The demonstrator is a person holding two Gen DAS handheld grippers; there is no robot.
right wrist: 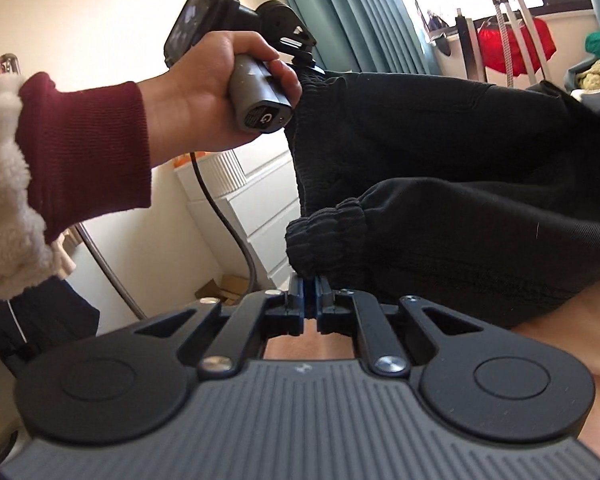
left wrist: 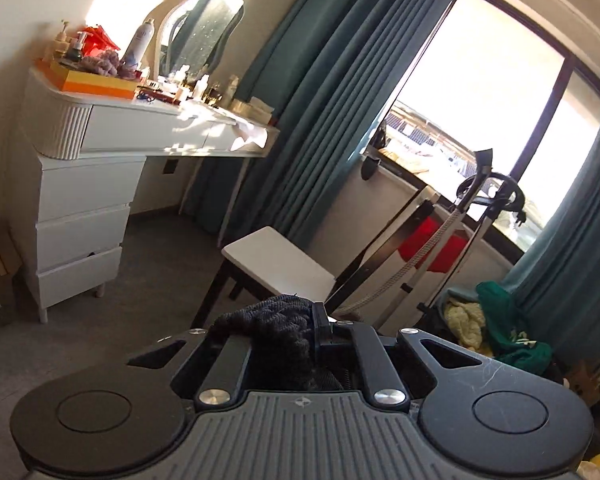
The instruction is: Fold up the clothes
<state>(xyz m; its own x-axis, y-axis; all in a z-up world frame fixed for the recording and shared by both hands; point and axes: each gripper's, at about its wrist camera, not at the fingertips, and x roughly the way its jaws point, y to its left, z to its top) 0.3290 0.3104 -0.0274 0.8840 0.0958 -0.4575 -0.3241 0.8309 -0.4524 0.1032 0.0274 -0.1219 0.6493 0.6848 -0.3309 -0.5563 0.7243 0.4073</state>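
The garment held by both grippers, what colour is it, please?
Black garment; it shows best in the right wrist view.

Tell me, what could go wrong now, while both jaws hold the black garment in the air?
1. The right gripper pinches only the edge of a ribbed cuff; a pull could slip it out.
2. The left gripper holds bunched fabric, so the fold may start crooked.
3. The cable hanging from the left hand could catch the garment.

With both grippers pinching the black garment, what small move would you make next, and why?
Probably draw the two grippers apart to stretch it flat: the left gripper and right gripper each clamp an edge, yet the black garment hangs bunched between them.
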